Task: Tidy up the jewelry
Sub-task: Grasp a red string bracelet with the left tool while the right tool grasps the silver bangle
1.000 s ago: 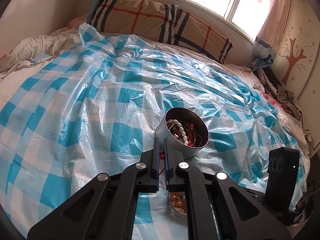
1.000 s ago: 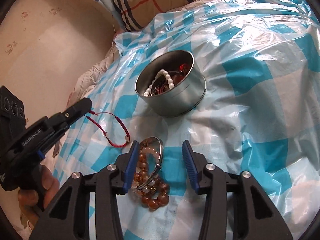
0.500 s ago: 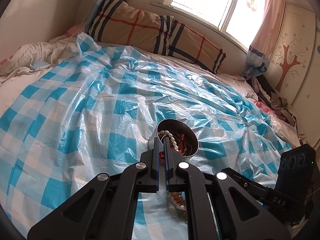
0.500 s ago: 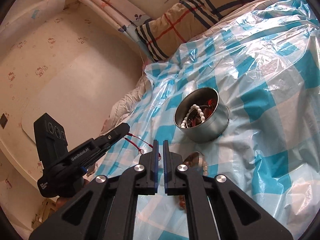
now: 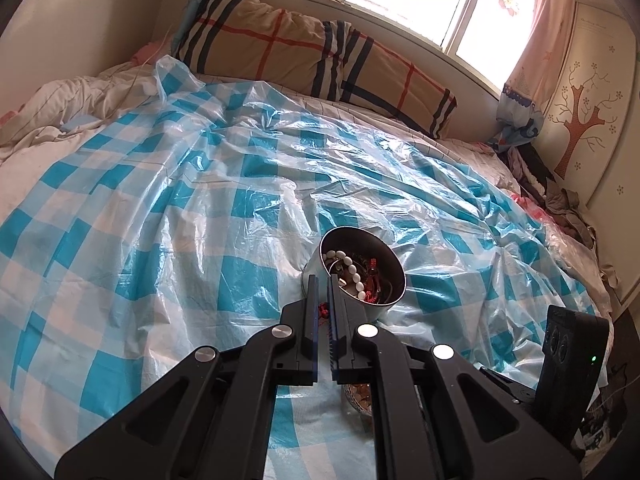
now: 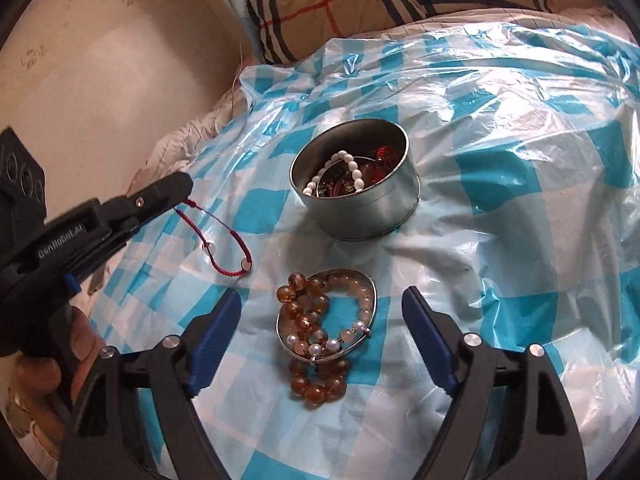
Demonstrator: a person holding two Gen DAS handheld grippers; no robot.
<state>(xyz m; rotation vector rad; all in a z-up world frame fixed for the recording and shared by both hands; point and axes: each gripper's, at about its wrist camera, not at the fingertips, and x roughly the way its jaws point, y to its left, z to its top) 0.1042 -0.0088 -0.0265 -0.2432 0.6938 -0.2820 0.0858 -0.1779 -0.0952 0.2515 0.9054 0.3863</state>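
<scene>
Nearest, the right gripper (image 6: 322, 334) hangs over the bed with its blue-padded jaws opening wide; nothing is pressed between them. Below the gap, on the blue-and-white checked plastic sheet (image 6: 520, 184), lies a small heap of bracelets: a string of amber-brown round beads (image 6: 310, 320), a thin silver metal bangle (image 6: 370, 304) and a strand of pale pink and white pearl beads (image 6: 352, 334), all tangled together and touching. The pads stand either side of the heap, clear of it.

To the left, the left gripper (image 6: 182, 188) is closed on one end of a thin red cord bracelet (image 6: 224, 248). The cord trails from the jaws down towards the sheet, ending just left of the heap. A hand (image 6: 44, 364) holds that gripper's handle at the near left edge.

Farther on, a round silver metal tin (image 6: 360, 208) stands open and upright on the sheet. It holds a white bead bracelet (image 6: 352, 172) and dark red and brown pieces, tangled and not told apart.

Beyond, a tan plaid pillow (image 5: 312, 56) lies along the far side of the bed under a bright window (image 5: 432, 4). A pink curtain (image 5: 536, 40) hangs far right.
</scene>
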